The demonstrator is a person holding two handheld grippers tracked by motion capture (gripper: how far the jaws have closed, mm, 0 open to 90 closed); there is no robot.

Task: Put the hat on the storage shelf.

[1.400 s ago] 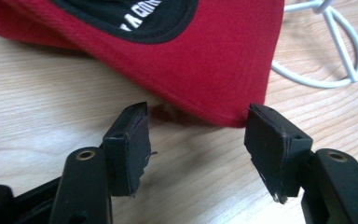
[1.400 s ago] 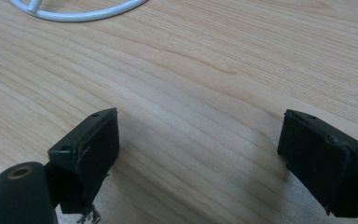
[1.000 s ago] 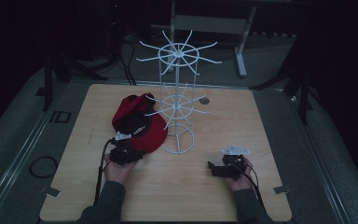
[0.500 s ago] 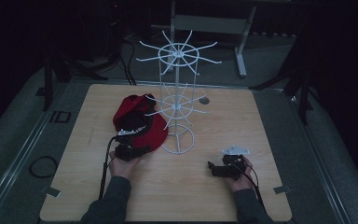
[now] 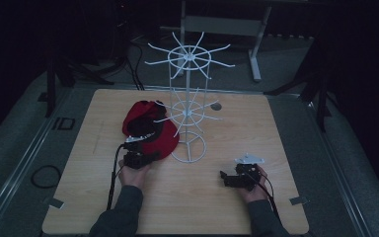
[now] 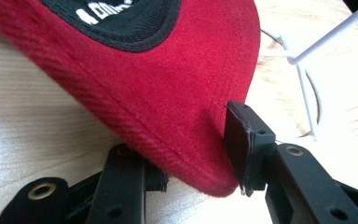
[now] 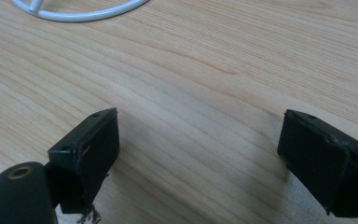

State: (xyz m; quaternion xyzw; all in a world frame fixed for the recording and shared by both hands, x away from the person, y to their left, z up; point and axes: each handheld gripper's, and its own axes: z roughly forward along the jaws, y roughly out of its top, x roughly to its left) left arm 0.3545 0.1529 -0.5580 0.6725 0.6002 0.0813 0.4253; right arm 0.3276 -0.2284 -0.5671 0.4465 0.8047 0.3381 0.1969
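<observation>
A red cap with a black inside lies upside down on the wooden table, left of a white wire rack. My left gripper sits at the cap's near edge. In the left gripper view the red brim lies between the jaws of the left gripper: the left jaw is tucked under the brim and the right pad stands at its edge. These jaws have just been closing around the brim, with a gap still showing. My right gripper rests open on the table at the front right, and the right gripper has bare wood between its jaws.
The rack's round base ring stands just beyond the right gripper, and one of its wires passes right of the cap brim. A small dark disc lies at the table's back. Dark stands and cables surround the table.
The left hand has edged forward to the cap's brim, which now sits between its jaws. The right hand has not moved.
</observation>
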